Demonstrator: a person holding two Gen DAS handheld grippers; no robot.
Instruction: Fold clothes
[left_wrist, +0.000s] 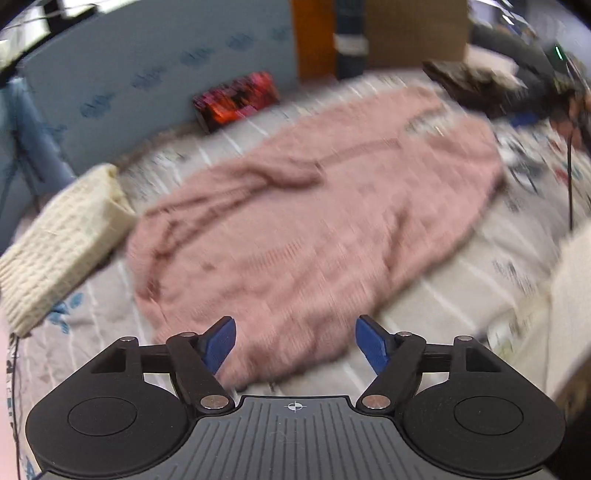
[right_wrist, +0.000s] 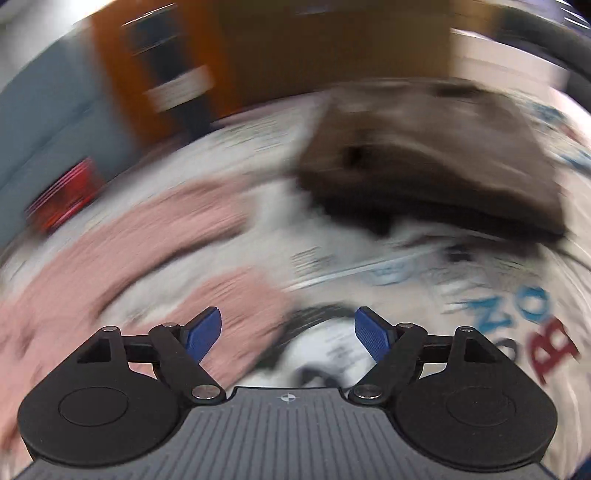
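A pink knitted sweater (left_wrist: 314, 229) lies spread flat on the printed bed cover (left_wrist: 461, 280), with one sleeve folded across its upper left part. My left gripper (left_wrist: 295, 343) is open and empty, just above the sweater's near edge. In the right wrist view, which is heavily blurred, parts of the pink sweater (right_wrist: 129, 240) show at the left and lower left. My right gripper (right_wrist: 288, 332) is open and empty, over the bed cover (right_wrist: 369, 258) beside a pink sleeve end (right_wrist: 243, 306).
A folded cream knit garment (left_wrist: 62, 247) lies left of the sweater. A dark brown garment (right_wrist: 436, 162) lies at the far right of the bed, also visible in the left wrist view (left_wrist: 476, 85). A red box (left_wrist: 236, 99) sits against the blue wall. A black cable (left_wrist: 570, 177) hangs at the right.
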